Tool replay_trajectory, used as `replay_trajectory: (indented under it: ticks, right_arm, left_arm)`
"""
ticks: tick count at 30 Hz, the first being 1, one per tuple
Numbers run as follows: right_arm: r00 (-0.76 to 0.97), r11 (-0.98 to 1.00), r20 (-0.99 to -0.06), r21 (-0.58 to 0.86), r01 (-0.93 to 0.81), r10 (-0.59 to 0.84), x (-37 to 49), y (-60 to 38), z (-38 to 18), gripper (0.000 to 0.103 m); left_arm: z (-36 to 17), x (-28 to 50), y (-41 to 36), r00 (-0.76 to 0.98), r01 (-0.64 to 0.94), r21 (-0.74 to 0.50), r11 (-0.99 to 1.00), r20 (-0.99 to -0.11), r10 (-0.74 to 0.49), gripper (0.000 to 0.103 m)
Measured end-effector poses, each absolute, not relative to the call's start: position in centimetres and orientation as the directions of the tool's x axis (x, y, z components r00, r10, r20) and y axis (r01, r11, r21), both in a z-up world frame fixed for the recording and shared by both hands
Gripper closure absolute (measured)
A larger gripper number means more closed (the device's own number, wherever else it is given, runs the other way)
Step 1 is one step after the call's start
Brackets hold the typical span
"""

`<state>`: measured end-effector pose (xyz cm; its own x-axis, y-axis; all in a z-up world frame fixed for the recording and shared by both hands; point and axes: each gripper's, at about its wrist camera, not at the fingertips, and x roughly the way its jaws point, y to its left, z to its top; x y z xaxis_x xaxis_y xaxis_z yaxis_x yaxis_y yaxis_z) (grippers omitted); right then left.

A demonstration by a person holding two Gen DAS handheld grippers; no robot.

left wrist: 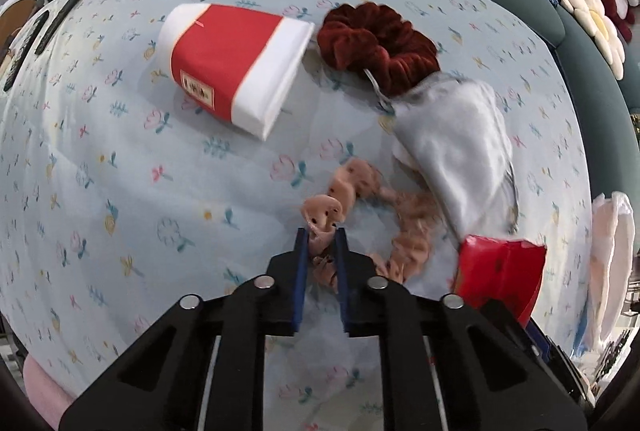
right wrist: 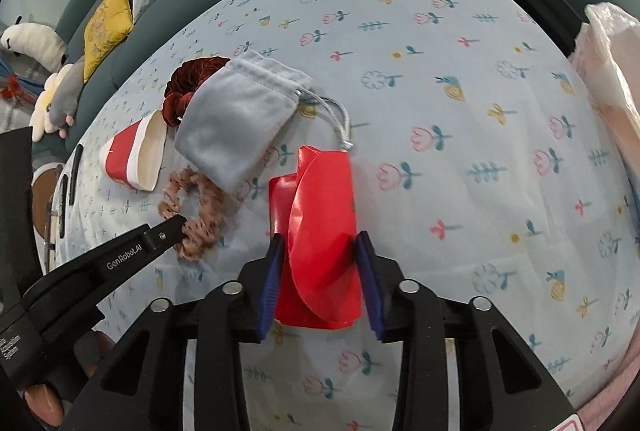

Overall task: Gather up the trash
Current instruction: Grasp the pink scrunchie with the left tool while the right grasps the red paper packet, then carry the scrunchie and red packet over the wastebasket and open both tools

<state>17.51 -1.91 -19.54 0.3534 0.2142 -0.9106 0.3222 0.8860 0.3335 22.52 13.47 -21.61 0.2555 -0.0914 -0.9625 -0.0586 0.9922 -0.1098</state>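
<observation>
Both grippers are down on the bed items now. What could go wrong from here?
1. The left gripper pinches only one fold of the pink scrunchie; the soft fabric may slip out on lifting. It may not be trash at all.
2. The right gripper straddles the red flattened cup; its glossy, curved surface could squirt out or buckle.
3. The grey pouch has its drawstring ending at the cup's top edge, so it may get dragged along.

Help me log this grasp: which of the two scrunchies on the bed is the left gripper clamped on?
The pink dotted scrunchie, pinched by the left gripper. The dark red velvet scrunchie lies untouched farther off, beside the grey pouch.
</observation>
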Motion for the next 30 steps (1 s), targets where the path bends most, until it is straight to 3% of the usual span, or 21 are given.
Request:
replay_trajectory:
  ticks: [2,3,6,30]
  right_arm:
    - [0.361,0.884,-0.906,0.343,0.319,0.221,16.9,-2.4,-19.1,0.083]
    - [0.361,0.883,-0.905,0.347,0.318,0.225,16.6,-2.7,-18.8,0.095]
    - [0.381,0.878,-0.896,0.359,0.316,0.229,15.9,-3.6,-18.1,0.100]
    - [0.691,0.828,-0.707,0.473,0.300,0.154,9.6,-14.6,-4.6,0.101]
  left_arm:
    - [-21.2,21.6,13.2,0.258,-0.056,-0.109,0.992,-0.962,-0.091,0.094]
    - [-21.0,21.1,13.0,0.261,-0.054,-0.112,0.992,-0.961,-0.094,0.095]
    - [-20.0,19.7,12.3,0.276,-0.041,-0.121,0.992,-0.956,-0.105,0.095]
    - [-4.8,13.2,-1.0,0.496,0.219,-0.117,0.969,-0.842,-0.214,0.096]
